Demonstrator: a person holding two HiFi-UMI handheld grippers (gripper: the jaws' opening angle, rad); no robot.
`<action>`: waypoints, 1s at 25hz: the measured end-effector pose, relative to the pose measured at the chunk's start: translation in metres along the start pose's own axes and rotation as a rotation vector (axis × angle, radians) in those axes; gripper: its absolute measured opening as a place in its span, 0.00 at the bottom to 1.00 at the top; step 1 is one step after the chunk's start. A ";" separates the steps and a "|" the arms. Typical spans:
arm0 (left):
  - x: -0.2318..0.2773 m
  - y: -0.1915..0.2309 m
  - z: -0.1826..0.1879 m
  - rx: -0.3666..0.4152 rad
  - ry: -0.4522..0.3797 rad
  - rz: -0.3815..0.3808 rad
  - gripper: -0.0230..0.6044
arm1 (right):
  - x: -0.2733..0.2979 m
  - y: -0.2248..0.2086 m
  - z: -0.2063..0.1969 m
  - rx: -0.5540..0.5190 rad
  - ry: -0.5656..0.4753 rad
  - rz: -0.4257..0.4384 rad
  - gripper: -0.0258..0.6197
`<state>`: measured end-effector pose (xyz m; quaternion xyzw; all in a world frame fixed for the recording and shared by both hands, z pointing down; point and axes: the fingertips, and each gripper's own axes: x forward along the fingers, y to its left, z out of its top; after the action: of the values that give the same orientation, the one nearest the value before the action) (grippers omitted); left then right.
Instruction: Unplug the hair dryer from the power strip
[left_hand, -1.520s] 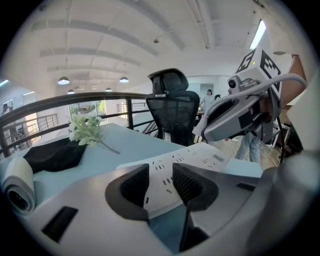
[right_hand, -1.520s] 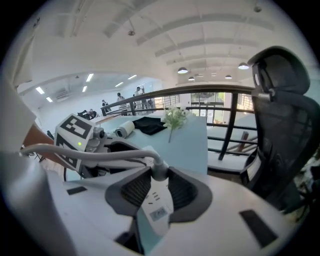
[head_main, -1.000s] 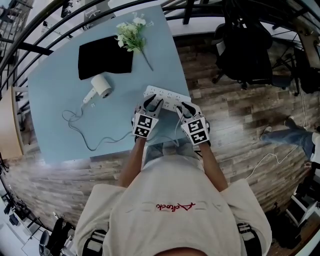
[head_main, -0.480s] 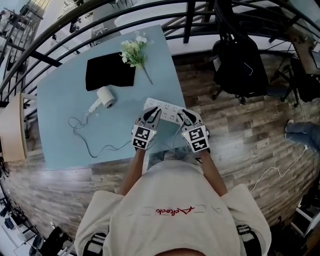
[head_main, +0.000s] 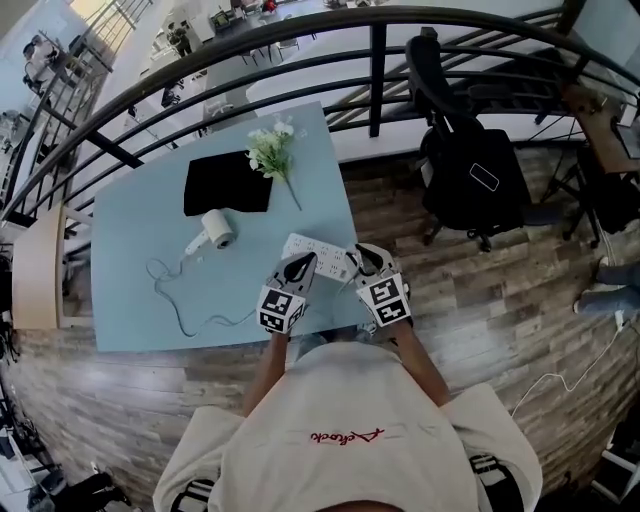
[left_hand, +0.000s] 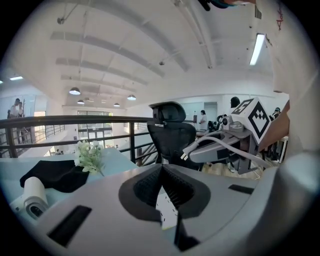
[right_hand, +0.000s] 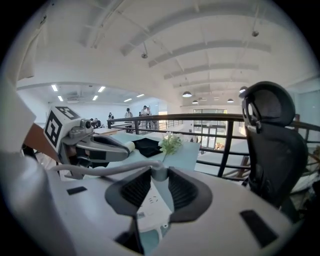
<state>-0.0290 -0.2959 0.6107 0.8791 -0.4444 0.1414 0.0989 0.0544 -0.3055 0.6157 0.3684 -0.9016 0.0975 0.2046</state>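
The white power strip (head_main: 322, 252) lies near the right edge of the light blue table (head_main: 140, 260). My right gripper (right_hand: 159, 176) is shut on a white plug (right_hand: 158, 171), held above the strip (right_hand: 150, 207); its cord (right_hand: 95, 170) trails to the left. In the left gripper view the plug (left_hand: 192, 149) shows bare prongs, clear of the strip. My left gripper (left_hand: 161, 169) has just been closing and is now shut with nothing between its jaws. The white hair dryer (head_main: 215, 230) lies on the table to the left, and its cord (head_main: 185, 305) loops toward the front edge.
A black cloth (head_main: 227, 183) and a bunch of white flowers (head_main: 270, 152) lie at the back of the table. A dark railing (head_main: 375, 60) runs behind it. A black office chair (head_main: 470, 170) stands on the wooden floor to the right.
Both grippers have lifted off the power strip and drawn back toward me. The left gripper's jaws have closed.
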 end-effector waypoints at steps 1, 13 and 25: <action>-0.001 -0.002 0.004 0.001 -0.007 0.008 0.05 | -0.001 0.000 0.001 0.001 -0.007 0.008 0.22; -0.024 -0.007 0.043 -0.006 -0.100 0.067 0.05 | -0.020 0.010 0.012 0.011 -0.069 0.054 0.22; -0.111 -0.017 0.024 0.026 -0.136 0.059 0.05 | -0.046 0.083 0.018 0.035 -0.108 0.030 0.22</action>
<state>-0.0741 -0.2100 0.5501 0.8743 -0.4741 0.0902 0.0527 0.0208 -0.2239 0.5773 0.3632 -0.9149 0.0965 0.1478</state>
